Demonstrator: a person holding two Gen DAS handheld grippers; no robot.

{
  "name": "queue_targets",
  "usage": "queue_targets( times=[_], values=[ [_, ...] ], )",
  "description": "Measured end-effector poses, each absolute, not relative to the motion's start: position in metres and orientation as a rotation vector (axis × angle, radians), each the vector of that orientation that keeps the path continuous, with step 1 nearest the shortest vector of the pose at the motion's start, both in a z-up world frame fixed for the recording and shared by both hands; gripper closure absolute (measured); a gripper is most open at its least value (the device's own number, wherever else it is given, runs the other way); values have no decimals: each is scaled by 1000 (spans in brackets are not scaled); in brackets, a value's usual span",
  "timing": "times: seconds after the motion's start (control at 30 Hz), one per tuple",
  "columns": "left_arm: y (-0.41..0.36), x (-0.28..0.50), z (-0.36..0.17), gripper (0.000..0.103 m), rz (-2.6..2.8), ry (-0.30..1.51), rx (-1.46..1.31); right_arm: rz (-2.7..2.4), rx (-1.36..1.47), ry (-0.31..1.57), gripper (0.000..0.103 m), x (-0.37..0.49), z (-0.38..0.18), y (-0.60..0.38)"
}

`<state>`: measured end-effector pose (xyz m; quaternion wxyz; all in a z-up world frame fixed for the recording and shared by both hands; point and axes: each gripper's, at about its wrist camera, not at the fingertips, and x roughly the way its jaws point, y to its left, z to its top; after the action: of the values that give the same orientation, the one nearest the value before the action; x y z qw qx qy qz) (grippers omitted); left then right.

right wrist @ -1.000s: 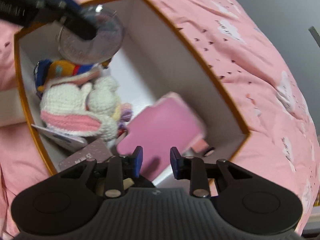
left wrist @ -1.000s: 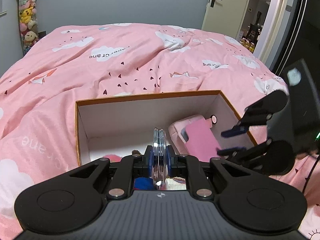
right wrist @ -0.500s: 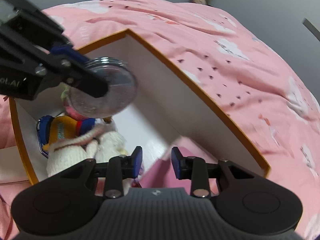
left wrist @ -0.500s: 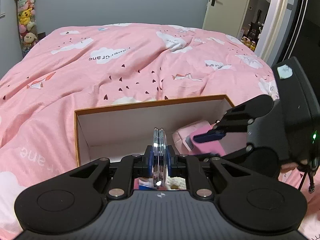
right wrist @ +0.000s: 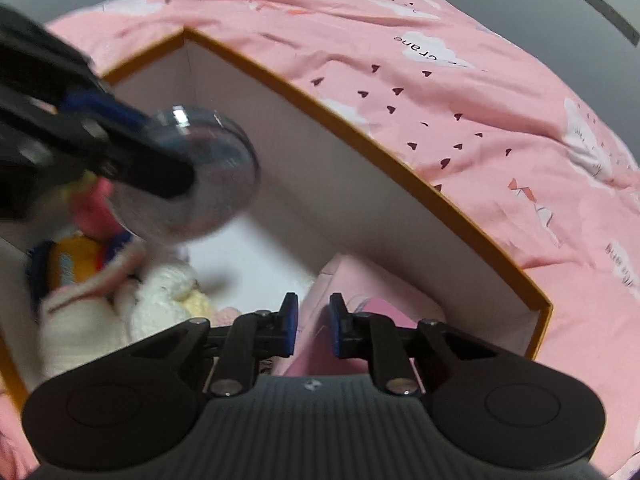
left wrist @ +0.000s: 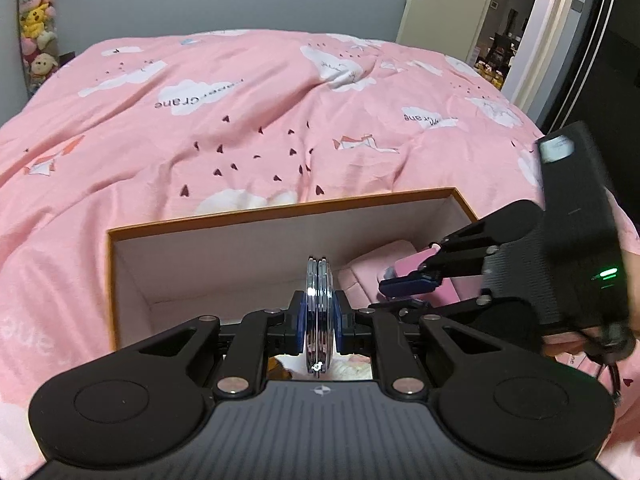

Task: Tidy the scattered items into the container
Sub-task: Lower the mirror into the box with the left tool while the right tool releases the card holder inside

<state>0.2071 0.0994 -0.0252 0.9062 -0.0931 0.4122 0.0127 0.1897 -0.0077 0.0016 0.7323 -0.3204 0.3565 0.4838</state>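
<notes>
An orange-rimmed white box (left wrist: 280,210) lies on the bed. My left gripper (left wrist: 319,320) is shut on a round silvery disc (left wrist: 319,280), held edge-on above the near side of the box; the right wrist view shows the disc (right wrist: 208,184) over the toys. My right gripper (right wrist: 313,320) reaches into the box's right end. Its jaws are closing onto the top edge of a flat pink case (left wrist: 414,264), which sits between the pads. The case leans on a pale pink pouch (right wrist: 348,272). A white knitted rabbit (right wrist: 160,304) and a yellow and blue toy (right wrist: 76,260) lie in the box.
The pink cloud-print duvet (left wrist: 240,120) spreads around the box on every side. A strip of plush toys (left wrist: 36,28) hangs on the far left wall. A door (left wrist: 444,0) stands open at the far right. A hand (left wrist: 633,280) holds the right gripper.
My right gripper has swung in over the box's right end, rolled, and narrowed its jaws around the pink case. My left gripper has drifted a little, still holding the disc.
</notes>
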Motion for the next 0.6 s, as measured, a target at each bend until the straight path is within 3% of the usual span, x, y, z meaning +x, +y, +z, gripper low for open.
queue_targets(
  times=[0.3, 0.6],
  values=[
    [98, 236, -47, 88, 39, 909, -246, 957, -491, 705, 84, 177, 45, -60],
    [83, 260, -68, 88, 10, 975, -280, 918, -434, 677, 79, 163, 49, -90]
  ],
)
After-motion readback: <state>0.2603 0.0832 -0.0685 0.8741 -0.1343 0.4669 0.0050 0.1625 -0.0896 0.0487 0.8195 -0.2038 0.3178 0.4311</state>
